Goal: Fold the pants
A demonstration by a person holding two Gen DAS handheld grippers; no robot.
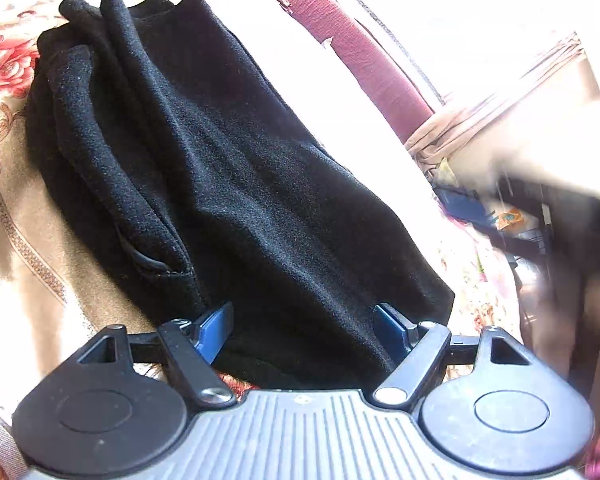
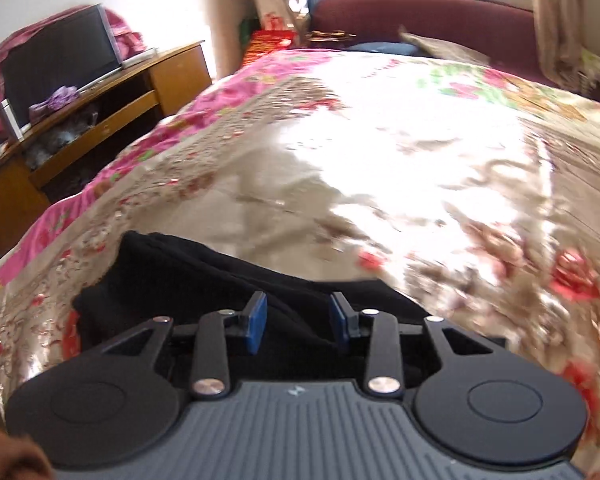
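Black pants (image 1: 204,168) lie folded into a thick bundle on the floral bedspread (image 1: 8,184), stacked layers showing at the far left end.

Left hand-held gripper (image 1: 304,328): jaws spread wide over the near edge of the bundle, blue pads (image 1: 214,326) clear of the cloth, nothing held.

Right hand-held gripper (image 2: 298,318): jaws partly apart above the same black pants (image 2: 188,276), nothing pinched between them.

Risks, as judged:
- A grab at the near edge may catch only the top layer and peel the fold open.
- The cloth looks thick and springy; the far stacked layers may slump or fan out if the bundle is dragged.
- The bedspread looks slick and rumpled; a low pinch could pick it up with the pants.

Hard to read:
- Right side of the left view is a dark motion smear; unidentifiable.
- The right view is blurred and sun-washed across the bed.
- The near edge of the pants is cut off behind both gripper bodies.
- Waistband and leg ends cannot be told apart.
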